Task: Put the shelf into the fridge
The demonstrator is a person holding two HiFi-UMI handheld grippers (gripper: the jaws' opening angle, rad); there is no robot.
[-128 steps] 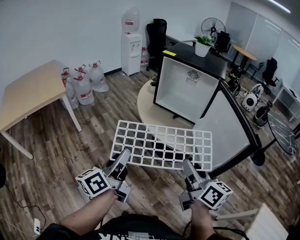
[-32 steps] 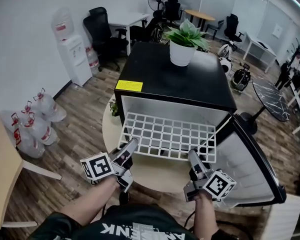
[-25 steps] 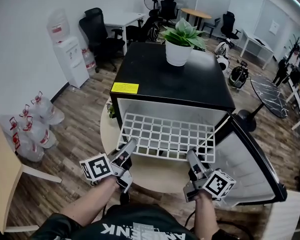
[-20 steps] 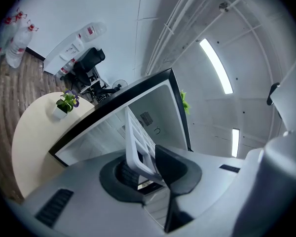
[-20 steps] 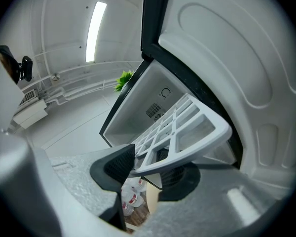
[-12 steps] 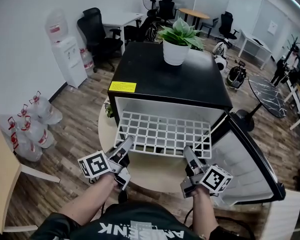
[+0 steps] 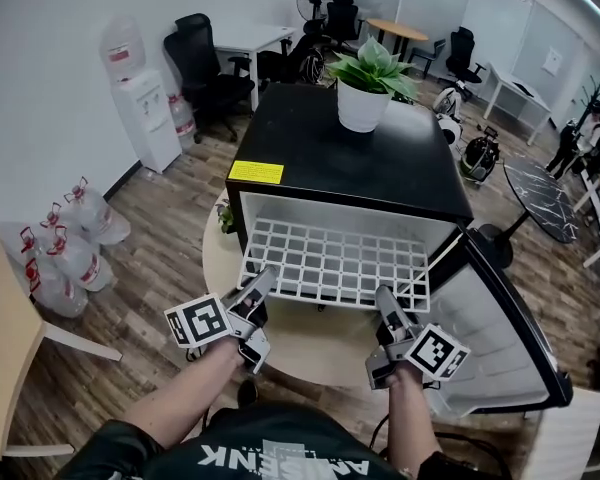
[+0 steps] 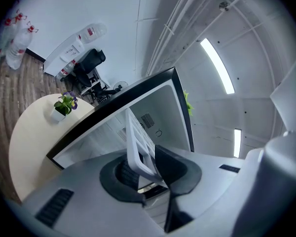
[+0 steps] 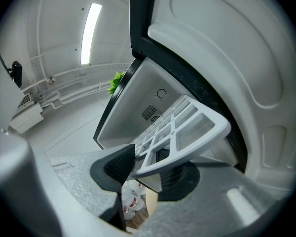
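Note:
The white grid shelf (image 7: pixel 330 263) is held level at the mouth of the black mini fridge (image 7: pixel 350 158), its far edge inside the white interior. My left gripper (image 7: pixel 252 293) is shut on the shelf's near-left edge, and my right gripper (image 7: pixel 385 308) is shut on its near-right edge. In the left gripper view, the shelf's rim (image 8: pixel 138 144) stands edge-on between the dark pads of that gripper (image 8: pixel 143 164). In the right gripper view, the shelf's corner (image 9: pixel 187 130) lies across the pads of the right gripper (image 9: pixel 148 167). The fridge door (image 7: pixel 500 328) hangs open to the right.
A potted plant (image 7: pixel 365 88) stands on the fridge top, near a yellow sticker (image 7: pixel 257 172). The fridge sits on a round beige table (image 7: pixel 225 273). Water bottles (image 7: pixel 65 248), a water dispenser (image 7: pixel 145 103) and a wooden table (image 7: pixel 0 338) stand at the left.
Five seconds ago the shelf was carried over the floor, away from the fridge. Now its far edge is inside the fridge opening. Over the last second it edged slightly further in.

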